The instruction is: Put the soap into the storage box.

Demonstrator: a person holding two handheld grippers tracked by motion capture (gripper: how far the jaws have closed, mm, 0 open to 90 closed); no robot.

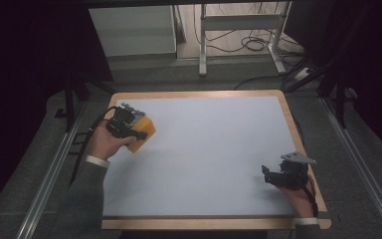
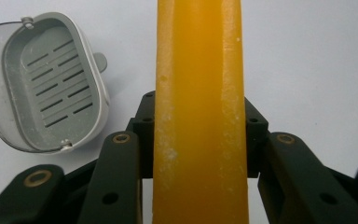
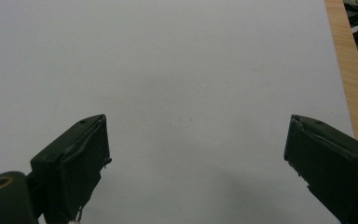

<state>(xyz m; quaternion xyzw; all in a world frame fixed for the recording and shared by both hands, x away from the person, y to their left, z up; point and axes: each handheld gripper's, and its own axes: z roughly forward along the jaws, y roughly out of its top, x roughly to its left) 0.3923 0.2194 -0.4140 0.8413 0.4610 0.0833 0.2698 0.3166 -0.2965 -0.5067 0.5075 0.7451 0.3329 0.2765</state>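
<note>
Near the surface's left edge, the left gripper clamped the soap on its narrow sides, apparently to carry it to the open dish beside it, while the right gripper waited wide open and empty near the right edge.

The left gripper is held at the far left, its jaws clamped tight on something, wrist angled inward. The right gripper is rested near right, jaws spread wide, pointed left.
</note>
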